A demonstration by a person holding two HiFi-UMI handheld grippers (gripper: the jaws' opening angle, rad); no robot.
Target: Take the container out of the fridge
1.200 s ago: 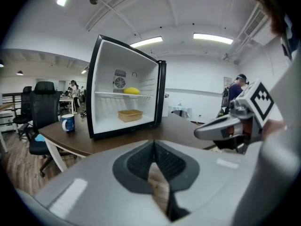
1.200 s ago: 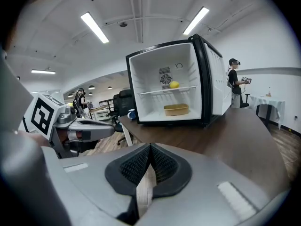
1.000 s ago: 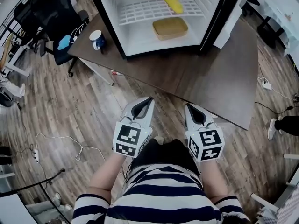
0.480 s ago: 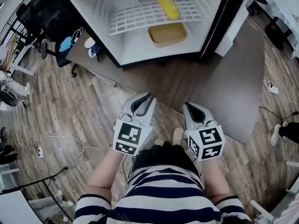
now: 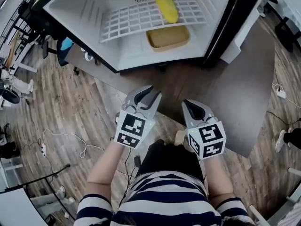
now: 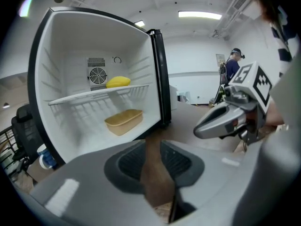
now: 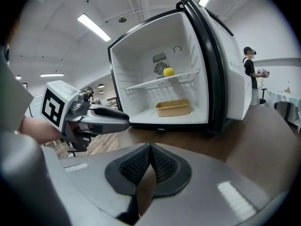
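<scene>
Two sets of jaws, empty, approach step: left gripper (image 5: 146,94) narrowly apart, right gripper (image 5: 192,108) tips touching, container (image 5: 167,36) far ahead inside fridge (image 5: 84,13); next I'd open wide, reach in.

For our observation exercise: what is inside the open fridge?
A tan container on its floor, a yellow object on the wire shelf. The container's contents aren't visible.

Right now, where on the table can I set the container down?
The dark brown tabletop is bare in front of the open white fridge and to its right. Inside, the floor left of the tan rectangular container is free. Nowhere crowded.
</scene>
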